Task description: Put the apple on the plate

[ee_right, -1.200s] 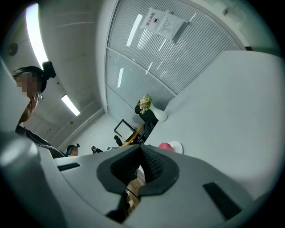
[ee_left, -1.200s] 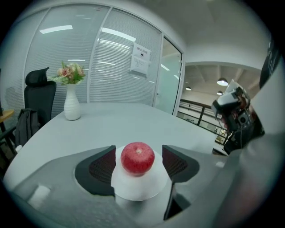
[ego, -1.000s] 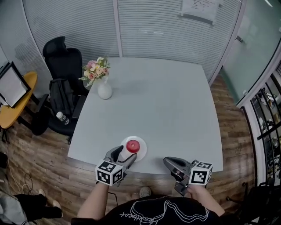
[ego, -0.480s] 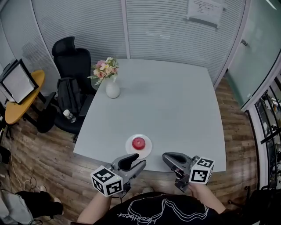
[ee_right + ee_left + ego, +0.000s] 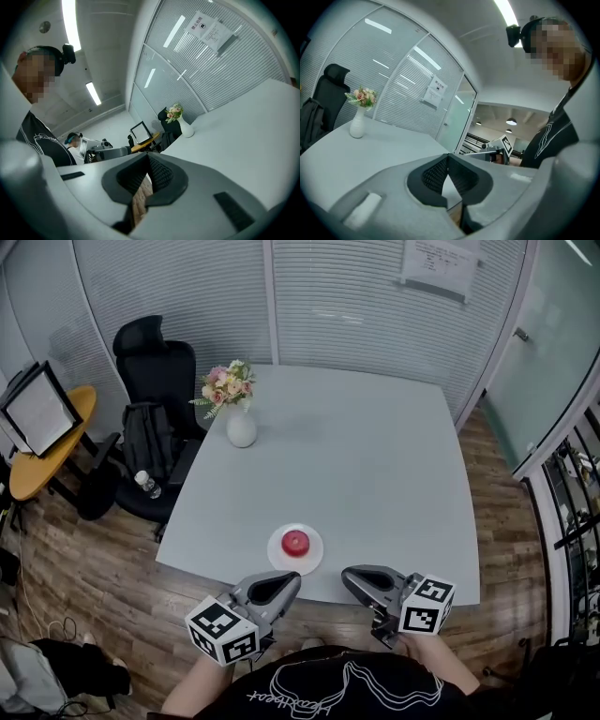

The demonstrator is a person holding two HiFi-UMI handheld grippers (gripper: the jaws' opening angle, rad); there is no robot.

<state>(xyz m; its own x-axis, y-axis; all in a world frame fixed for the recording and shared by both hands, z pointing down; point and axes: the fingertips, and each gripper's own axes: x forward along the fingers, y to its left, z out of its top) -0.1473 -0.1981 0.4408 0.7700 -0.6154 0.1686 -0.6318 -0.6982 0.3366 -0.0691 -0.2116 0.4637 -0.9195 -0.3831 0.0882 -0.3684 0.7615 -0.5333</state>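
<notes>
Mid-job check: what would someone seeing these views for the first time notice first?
The red apple stands out most, sitting on the white plate near the front edge of the table. Just in front of it, the left gripper and right gripper hover at that edge, both shut and empty; the left one's jaws have just closed on nothing. A white vase of flowers stands at the far left corner.
</notes>
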